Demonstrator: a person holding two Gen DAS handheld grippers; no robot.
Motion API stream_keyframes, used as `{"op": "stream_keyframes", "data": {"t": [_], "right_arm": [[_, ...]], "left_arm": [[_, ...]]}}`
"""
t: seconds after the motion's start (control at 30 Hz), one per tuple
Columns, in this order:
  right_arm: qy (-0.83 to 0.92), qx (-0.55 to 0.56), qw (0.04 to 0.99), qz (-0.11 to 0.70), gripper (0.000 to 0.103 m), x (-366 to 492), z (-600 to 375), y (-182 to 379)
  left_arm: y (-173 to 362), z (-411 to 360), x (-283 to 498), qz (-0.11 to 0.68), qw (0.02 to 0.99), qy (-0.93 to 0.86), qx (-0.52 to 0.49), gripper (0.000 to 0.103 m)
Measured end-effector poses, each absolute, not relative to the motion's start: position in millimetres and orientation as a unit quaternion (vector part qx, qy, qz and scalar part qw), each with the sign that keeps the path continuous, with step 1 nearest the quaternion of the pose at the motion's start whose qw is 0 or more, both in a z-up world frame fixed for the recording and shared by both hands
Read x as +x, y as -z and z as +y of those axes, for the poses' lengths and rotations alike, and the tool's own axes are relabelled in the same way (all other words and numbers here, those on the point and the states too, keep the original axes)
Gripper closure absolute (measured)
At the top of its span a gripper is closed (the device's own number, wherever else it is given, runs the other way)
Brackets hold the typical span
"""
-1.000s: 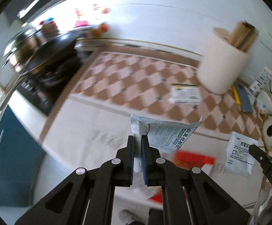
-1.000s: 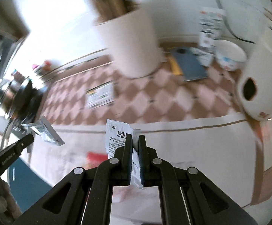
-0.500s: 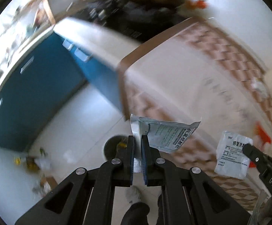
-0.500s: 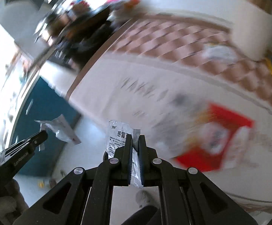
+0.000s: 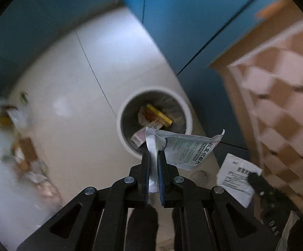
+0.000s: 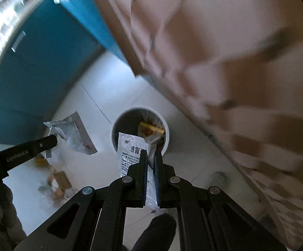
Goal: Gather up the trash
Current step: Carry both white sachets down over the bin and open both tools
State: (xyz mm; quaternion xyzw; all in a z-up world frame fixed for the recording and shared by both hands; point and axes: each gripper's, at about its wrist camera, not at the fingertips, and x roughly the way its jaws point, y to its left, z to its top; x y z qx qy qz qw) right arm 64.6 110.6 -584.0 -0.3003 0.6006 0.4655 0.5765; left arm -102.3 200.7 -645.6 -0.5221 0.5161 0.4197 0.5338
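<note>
Both grippers have swung from countertop to floor: left gripper pinches a silver sachet, right gripper a white sachet; each should centre over the bin at twelve o'clock before releasing.

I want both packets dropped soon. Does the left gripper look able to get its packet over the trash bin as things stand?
Probably yes. The left gripper, shut on its silver medicine packet, hangs above the open white trash bin. Nothing shows between them. The right gripper with its white packet stays off to the side.

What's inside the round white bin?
Inside the white bin lie a yellow box and some wrappers. The held silver sachet covers part of the bin; anything deeper is hidden.
</note>
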Motion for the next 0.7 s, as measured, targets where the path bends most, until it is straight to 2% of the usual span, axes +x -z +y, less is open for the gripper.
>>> {"op": "stream_keyframes", "data": {"t": [0.13, 0.27, 0.37, 0.53, 0.6, 0.63, 0.67, 0.7], "right_arm": [[-0.46, -0.317, 0.561, 0.611, 0.097, 42, 130, 673], [-0.449, -0.325, 0.553, 0.622, 0.097, 31, 143, 753], [-0.435, -0.324, 0.546, 0.639, 0.097, 30, 151, 808], [-0.433, -0.329, 0.536, 0.646, 0.096, 32, 164, 854], [-0.431, -0.33, 0.535, 0.648, 0.094, 39, 168, 863], [-0.429, -0.33, 0.532, 0.651, 0.092, 40, 170, 865], [-0.427, -0.33, 0.53, 0.654, 0.086, 39, 174, 867], [-0.425, -0.33, 0.531, 0.655, 0.081, 40, 175, 866]], "left_arm": [[732, 214, -121, 0.507, 0.508, -0.404, -0.567, 0.098], [788, 221, -128, 0.518, 0.492, -0.392, -0.579, 0.098], [814, 226, -126, 0.539, 0.482, -0.385, -0.574, 0.094], [822, 230, -129, 0.541, 0.487, -0.388, -0.566, 0.091], [820, 230, -131, 0.541, 0.487, -0.395, -0.56, 0.073], [818, 230, -132, 0.54, 0.488, -0.4, -0.557, 0.043], [816, 230, -133, 0.538, 0.49, -0.407, -0.552, 0.021], [812, 230, -134, 0.539, 0.491, -0.416, -0.543, 0.015]]}}
